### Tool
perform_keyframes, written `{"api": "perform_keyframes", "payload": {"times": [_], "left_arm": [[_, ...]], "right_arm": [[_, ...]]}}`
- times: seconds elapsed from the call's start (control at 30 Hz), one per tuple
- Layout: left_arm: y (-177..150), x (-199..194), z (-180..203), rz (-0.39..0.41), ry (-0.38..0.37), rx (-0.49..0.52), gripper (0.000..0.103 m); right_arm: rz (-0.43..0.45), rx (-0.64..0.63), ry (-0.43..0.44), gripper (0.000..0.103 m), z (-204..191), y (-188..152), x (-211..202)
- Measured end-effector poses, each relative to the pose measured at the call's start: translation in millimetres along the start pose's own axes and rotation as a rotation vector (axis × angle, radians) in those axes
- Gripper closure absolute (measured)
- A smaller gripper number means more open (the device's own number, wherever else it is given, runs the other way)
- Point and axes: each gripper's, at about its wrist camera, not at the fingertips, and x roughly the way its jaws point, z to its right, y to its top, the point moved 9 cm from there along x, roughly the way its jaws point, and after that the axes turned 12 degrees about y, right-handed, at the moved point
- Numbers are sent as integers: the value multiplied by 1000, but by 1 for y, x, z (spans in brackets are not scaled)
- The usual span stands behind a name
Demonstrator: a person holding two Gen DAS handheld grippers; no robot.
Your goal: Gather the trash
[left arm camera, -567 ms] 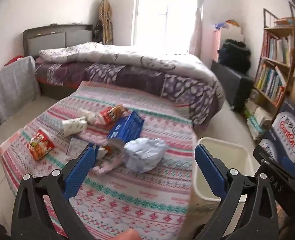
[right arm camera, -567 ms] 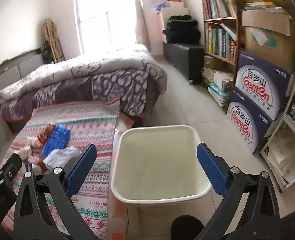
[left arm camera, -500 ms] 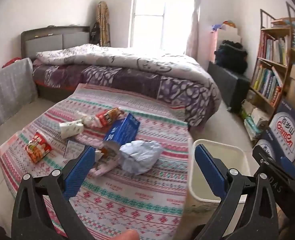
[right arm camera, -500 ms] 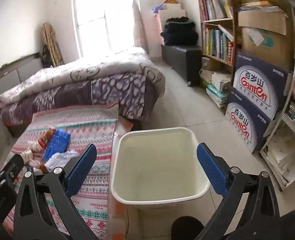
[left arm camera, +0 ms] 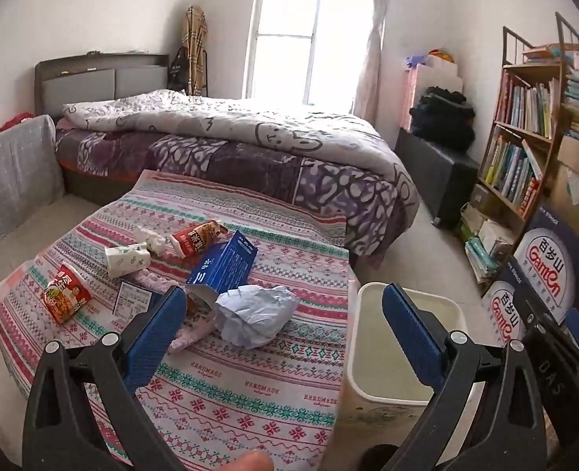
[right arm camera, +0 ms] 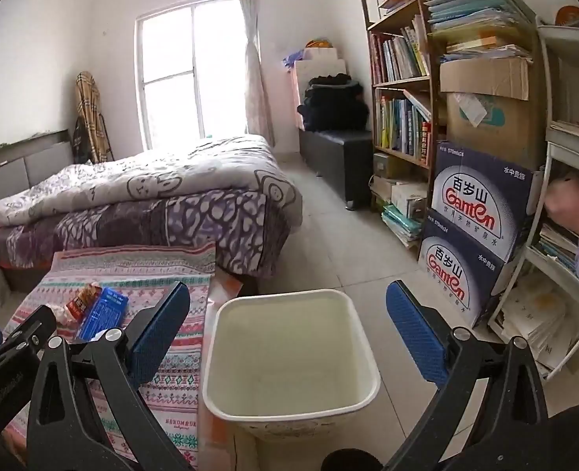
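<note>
Trash lies on a striped patterned cloth point(left arm camera: 226, 388): a crumpled white paper ball point(left arm camera: 254, 314), a blue carton point(left arm camera: 224, 265), a red snack wrapper point(left arm camera: 197, 237), a red noodle packet point(left arm camera: 65, 292), a white paper cup point(left arm camera: 126, 260) and a flat leaflet point(left arm camera: 132, 301). A cream bin point(right arm camera: 289, 349), nothing visible inside, stands right of the cloth point(right arm camera: 171, 392). My left gripper point(left arm camera: 283, 327) hangs open above the cloth's near side, nothing between its blue pads. Above the bin's rim my right gripper point(right arm camera: 289, 329) stands open and holds nothing. The blue carton point(right arm camera: 101, 312) shows at the left of the right wrist view.
A bed with a grey quilt point(left arm camera: 230, 133) lies behind the cloth. A bookshelf point(right arm camera: 403, 98) and stacked blue water cartons point(right arm camera: 473, 231) line the right wall, a white rack point(right arm camera: 564, 196) stands further right. Tiled floor point(right arm camera: 348, 243) runs between bed and shelves.
Both views have pulled back and tilted up a little: the trash and the bin sit lower and slightly smaller in frame. Both grippers stay wide open.
</note>
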Motion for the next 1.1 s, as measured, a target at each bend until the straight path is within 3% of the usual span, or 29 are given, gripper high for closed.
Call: {"api": "perform_keyframes", "payload": {"times": [0.07, 1.1], "left_arm": [[4, 0, 3, 0, -7, -1, 6], [-10, -3, 29, -12, -49, 49, 6]], "right_arm": [[-46, -5, 27, 7, 2, -4, 2], [-74, 14, 13, 7, 26, -11, 10]]}}
